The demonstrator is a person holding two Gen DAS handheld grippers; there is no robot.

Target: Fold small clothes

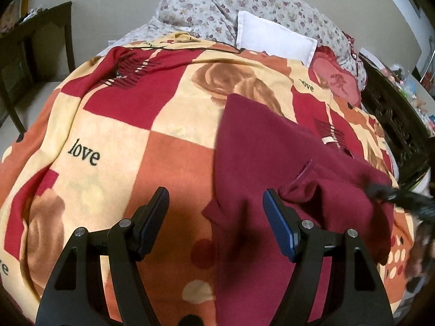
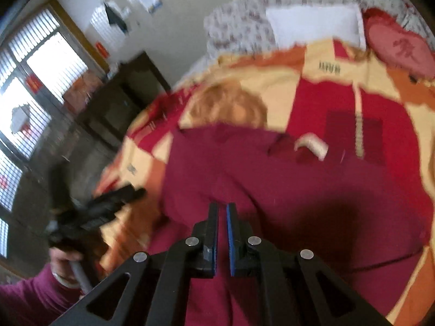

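Left hand-held gripper gapes wide, right hand-held gripper nearly closed, over maroon garment on checkered blanket.

The left gripper hangs with its jaws spread wide and nothing between them, while the right gripper holds its jaws nearly together, a thin gap showing.

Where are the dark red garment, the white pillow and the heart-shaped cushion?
dark red garment [image 1: 261,149]: left wrist view, flat upper panel.
white pillow [image 1: 272,38]: left wrist view, its middle.
heart-shaped cushion [image 2: 402,50]: right wrist view, its pink face.
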